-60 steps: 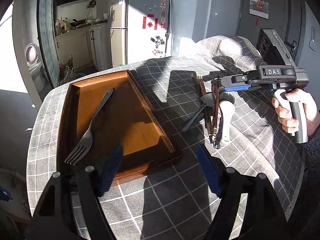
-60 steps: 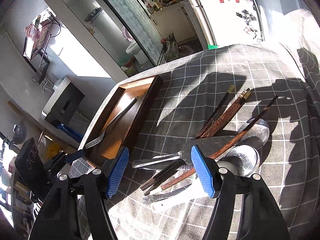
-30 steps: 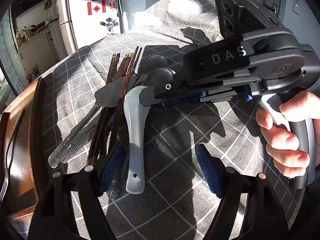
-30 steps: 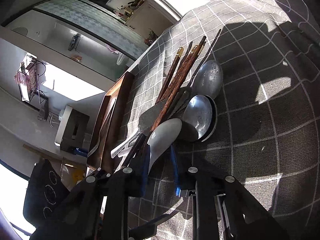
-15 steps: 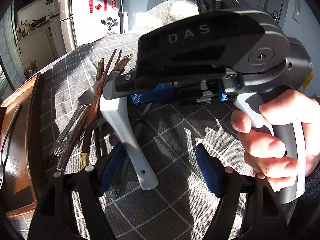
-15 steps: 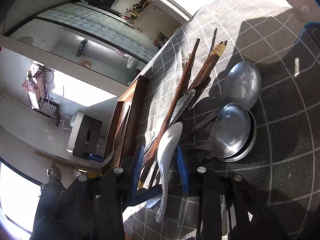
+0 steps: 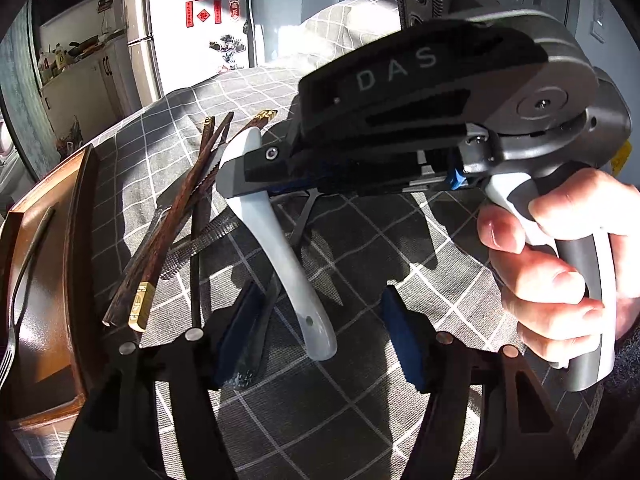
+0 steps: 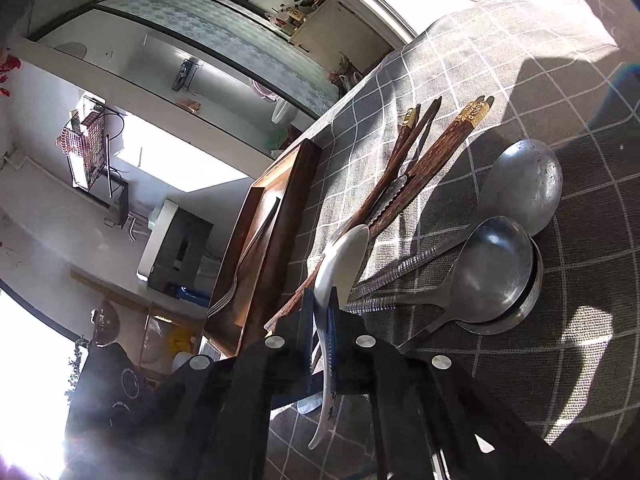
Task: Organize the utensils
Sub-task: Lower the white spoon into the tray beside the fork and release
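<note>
My right gripper is shut on a white ceramic spoon and holds it above the grey checked tablecloth; in the left wrist view the right gripper grips the spoon by its bowl end, handle hanging down. My left gripper is open, its blue pads either side of the spoon's handle tip. Wooden chopsticks, a clear-handled knife and two metal spoons lie on the cloth. A wooden tray at left holds a dark fork.
The tray with the fork lies left of the utensil pile. The chopsticks lie beside the tray's right wall. A fridge and kitchen counter stand beyond the table. The person's hand holds the right gripper's handle.
The right gripper closed on the white spoon and lifted it off the pile, tilting its handle down. The left gripper moved from the tray toward the spoon; its pads now flank the handle.
</note>
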Available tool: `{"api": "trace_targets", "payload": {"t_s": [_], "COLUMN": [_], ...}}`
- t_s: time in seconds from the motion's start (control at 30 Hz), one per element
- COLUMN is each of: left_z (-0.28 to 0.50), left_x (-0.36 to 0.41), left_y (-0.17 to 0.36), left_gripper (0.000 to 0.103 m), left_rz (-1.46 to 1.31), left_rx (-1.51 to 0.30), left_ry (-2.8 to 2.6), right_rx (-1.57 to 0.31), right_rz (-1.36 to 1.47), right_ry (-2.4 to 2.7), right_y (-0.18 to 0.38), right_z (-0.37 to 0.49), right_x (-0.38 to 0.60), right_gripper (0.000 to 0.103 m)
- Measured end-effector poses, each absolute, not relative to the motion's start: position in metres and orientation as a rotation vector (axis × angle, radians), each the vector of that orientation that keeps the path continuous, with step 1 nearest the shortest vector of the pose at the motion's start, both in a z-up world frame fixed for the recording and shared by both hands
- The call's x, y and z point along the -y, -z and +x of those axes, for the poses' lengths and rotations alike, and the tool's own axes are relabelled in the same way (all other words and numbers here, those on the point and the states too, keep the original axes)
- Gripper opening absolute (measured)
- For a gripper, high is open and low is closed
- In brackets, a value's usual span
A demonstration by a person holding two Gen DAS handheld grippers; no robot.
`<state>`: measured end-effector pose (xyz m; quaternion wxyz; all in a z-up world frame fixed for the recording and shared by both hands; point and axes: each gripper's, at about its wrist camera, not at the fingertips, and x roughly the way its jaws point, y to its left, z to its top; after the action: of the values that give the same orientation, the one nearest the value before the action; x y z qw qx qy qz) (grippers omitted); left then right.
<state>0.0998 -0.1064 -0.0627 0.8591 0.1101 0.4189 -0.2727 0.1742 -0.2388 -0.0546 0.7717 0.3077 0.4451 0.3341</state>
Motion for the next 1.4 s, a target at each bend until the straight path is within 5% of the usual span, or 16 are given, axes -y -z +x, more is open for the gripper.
{"api": "trace_targets", "payload": {"t_s": [0.1,0.17,0.8,1.1,1.4], "left_z": [0.102,0.105,0.084,0.107,0.117], "left_x": [0.102,0.098,0.009,-0.072,-0.077], "left_y": [0.061,0.06,0.009,0.02,0.039], "left_gripper": [0.045,0.014,0.012,0.012,0.012], "left_rz": [0.211,0.174,0.173,0.066,0.076], "left_rx": [-0.878,-0.897,-0.79,-0.828,-0.852], "left_ry": [0.545,0.562,0.417,0.283,0.26], "right_rx": [-0.942,-0.932,-0.935,-1.03,-1.072], "right_rz": [0.66,0.647,0.522,0.525,0.478], "right_ry": [-0.713,-0.705,-0.788,-0.82,-0.778], "right_y": [0.048,0.042,-0.01,0.017,0.04], "right_z": [0.169,0.168,0.18,0.219,0.228], "right_x": [0.243,0.243,0.139,0.049,0.035], "right_gripper": [0.006,0.006,0.006,0.006,0.007]}}
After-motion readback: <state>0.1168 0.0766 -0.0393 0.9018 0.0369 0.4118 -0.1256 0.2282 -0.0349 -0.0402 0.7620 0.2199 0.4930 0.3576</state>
